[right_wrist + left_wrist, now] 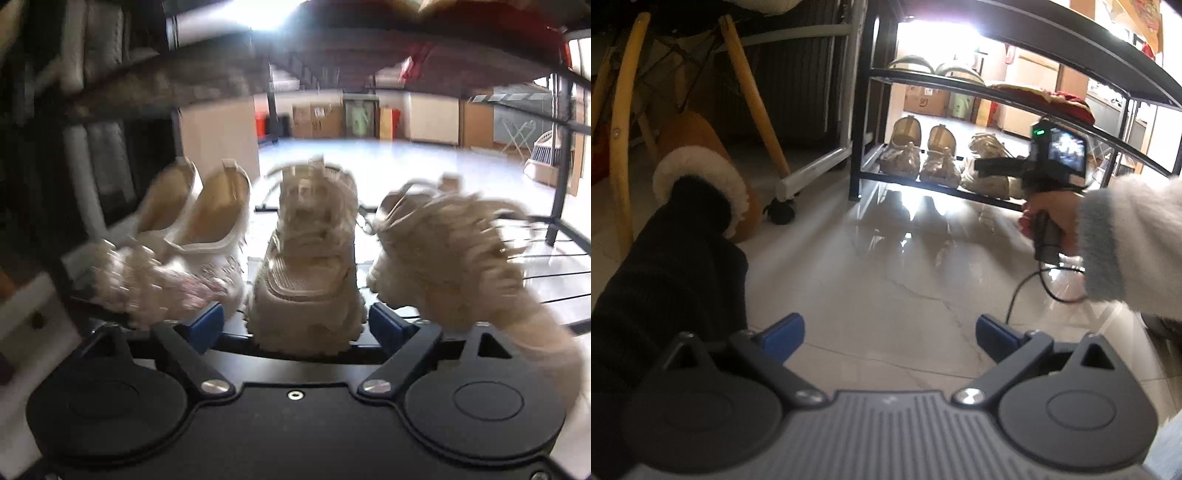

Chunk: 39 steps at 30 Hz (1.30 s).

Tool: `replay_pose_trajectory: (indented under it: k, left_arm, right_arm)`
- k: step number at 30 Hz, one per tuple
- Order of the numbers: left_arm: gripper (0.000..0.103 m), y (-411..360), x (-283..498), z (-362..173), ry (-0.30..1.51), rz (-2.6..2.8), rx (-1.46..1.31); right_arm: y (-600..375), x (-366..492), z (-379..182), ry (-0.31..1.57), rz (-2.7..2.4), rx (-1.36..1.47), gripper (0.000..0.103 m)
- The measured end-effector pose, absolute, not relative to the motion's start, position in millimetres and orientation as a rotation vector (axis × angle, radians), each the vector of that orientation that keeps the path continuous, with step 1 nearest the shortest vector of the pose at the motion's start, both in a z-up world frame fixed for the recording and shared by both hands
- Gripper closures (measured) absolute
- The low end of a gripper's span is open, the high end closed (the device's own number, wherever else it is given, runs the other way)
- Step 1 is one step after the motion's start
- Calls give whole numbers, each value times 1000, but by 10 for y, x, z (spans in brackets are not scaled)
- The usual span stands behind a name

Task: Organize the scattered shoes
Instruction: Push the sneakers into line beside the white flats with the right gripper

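Observation:
My right gripper [295, 325] stands open at the front of the black shoe rack's bottom shelf [554, 291]. A beige chunky sneaker [306, 273] stands toe-first between its blue fingers [205, 325], which do not press on it. Its mate [443, 258] lies tilted just to the right, blurred. A pair of beige slip-ons [207, 229] stands to the left. In the left wrist view the same shoes [940, 155] line the bottom shelf, and a hand [1049, 218] holds the right gripper there. My left gripper [890, 336] is open over the bare floor with nothing in it.
Red slippers [1045, 98] and pale sandals [912, 62] sit on the rack's middle shelf. A person's black-clad leg in a brown fur-lined boot [701, 166] is at the left, by wooden chair legs [753, 96] and a white wheeled frame [812, 170]. A cable [1027, 284] trails on the glossy tiles.

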<state>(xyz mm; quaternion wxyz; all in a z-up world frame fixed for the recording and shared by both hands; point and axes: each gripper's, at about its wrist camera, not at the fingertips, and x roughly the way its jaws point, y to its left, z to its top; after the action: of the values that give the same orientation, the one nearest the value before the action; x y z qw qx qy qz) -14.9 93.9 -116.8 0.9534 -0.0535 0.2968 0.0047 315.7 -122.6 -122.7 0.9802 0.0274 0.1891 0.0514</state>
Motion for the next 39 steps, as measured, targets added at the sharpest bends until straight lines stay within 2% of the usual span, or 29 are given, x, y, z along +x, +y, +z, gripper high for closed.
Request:
replay_pose_trajectory:
  k: [4, 11, 16, 17, 18, 28, 35, 39]
  left_arm:
    - [3, 930, -166, -1165, 598, 12, -102]
    - [3, 899, -136, -1195, 612, 12, -81]
    - [3, 887, -113, -1215, 624, 15, -71]
    - [3, 892, -107, -1218, 627, 16, -74]
    - [3, 897, -101, -1221, 630, 17, -77]
    - [3, 910, -79, -1246, 649, 15, -98]
    - [3, 919, -35, -1267, 667, 23, -99]
    - [3, 939, -14, -1280, 676, 25, -121]
  right_arm:
    - [-1510, 2693, -1091, 303, 81, -6, 1]
    - [-2084, 2576, -1238, 375, -40, -20, 1]
    - [-2122, 2837, -1378, 413, -37, -46, 5]
    - [-2120, 2873, -1392, 417, -35, -48, 18]
    - [-2120, 2940, -1413, 435, -29, -46, 21]
    - [-2021, 2972, -1637, 349, -110, 46, 19]
    - [-1943, 3360, -1639, 372, -117, 60, 21]
    - [-1878, 3598, -1624, 397, -127, 57, 18]
